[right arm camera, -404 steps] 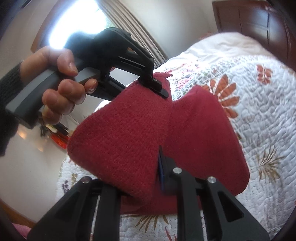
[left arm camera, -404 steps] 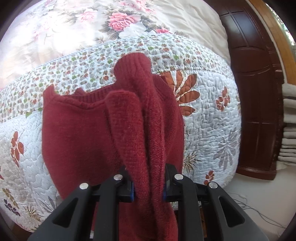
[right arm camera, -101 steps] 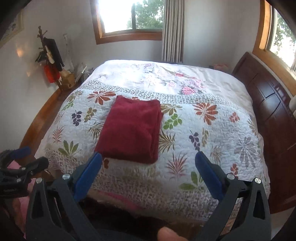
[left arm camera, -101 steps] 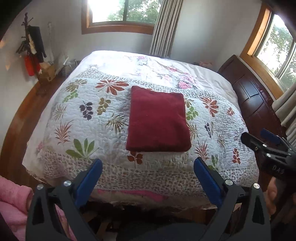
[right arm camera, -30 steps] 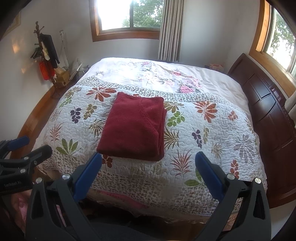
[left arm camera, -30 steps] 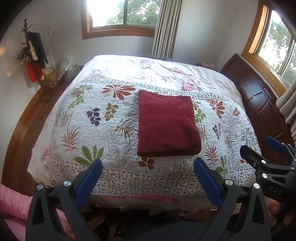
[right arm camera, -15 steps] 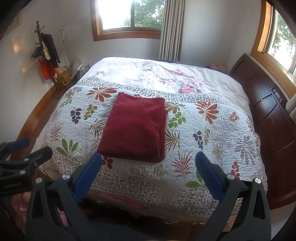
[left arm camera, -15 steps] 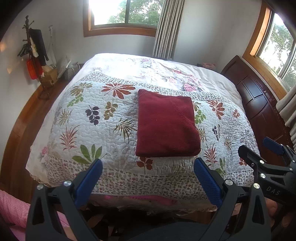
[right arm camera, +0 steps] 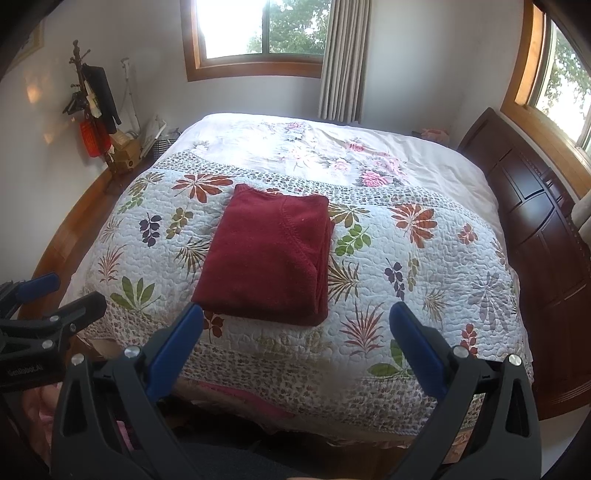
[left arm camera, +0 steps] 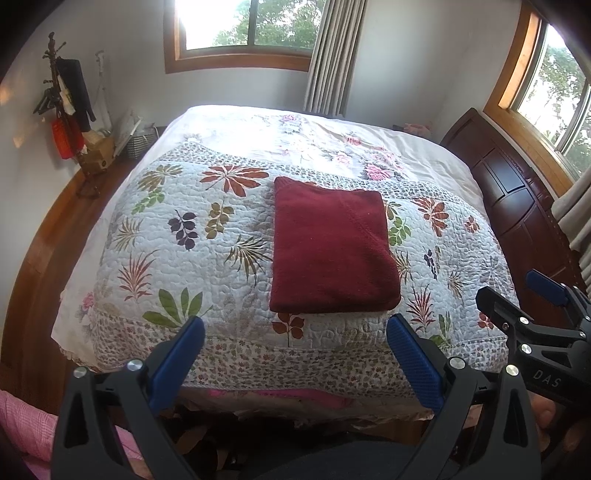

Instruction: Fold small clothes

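Observation:
A dark red knitted sweater (left arm camera: 332,251) lies folded into a flat rectangle on the quilted leaf-print bedspread (left arm camera: 177,266), near the bed's front edge. The right wrist view shows the same sweater (right arm camera: 269,254) with its folded layers stacked along the right side. My left gripper (left arm camera: 295,328) hangs open, held back off the foot of the bed, nothing between its blue pads. My right gripper (right arm camera: 295,314) is open too, likewise short of the sweater. In the left wrist view the right gripper (left arm camera: 517,299) shows at the right edge.
A dark wooden headboard (left arm camera: 517,192) runs along the bed's right side. A coat stand (left arm camera: 62,103) and a small basket (left arm camera: 140,140) stand at the far left wall. Windows (left arm camera: 243,26) sit behind the bed. Pink cloth (left arm camera: 22,424) lies at the lower left.
Both grippers have let go of the sweater, which now lies folded on the bed. Over the last second both views have shifted only slightly; the sweater has not moved.

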The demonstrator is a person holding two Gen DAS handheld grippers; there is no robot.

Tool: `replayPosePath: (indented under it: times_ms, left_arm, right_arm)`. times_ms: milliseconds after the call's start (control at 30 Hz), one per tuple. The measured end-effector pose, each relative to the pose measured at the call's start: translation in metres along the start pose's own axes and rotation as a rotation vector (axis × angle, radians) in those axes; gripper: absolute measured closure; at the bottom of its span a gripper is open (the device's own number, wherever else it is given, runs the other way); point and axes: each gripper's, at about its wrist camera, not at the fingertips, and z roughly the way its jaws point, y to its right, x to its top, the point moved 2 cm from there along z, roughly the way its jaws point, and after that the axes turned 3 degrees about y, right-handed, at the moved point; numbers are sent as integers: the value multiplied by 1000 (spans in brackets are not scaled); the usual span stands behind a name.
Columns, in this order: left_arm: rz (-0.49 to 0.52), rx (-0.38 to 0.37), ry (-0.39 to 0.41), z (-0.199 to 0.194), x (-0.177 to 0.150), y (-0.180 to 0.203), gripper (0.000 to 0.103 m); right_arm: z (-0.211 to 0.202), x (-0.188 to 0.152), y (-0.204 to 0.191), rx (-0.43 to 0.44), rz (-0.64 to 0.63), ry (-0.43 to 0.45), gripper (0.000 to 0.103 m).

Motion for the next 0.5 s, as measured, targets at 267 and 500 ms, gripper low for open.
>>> replayPosePath:
  times_ms: [267,500]
  left_arm:
    - [-2,-1,0,1,1,0,4]
    - [-5,0,-3,3,2,-1,4]
  right_arm:
    - [5,2,2,11,-10,-6,3]
    - [7,6,3,0,-14,2,3]
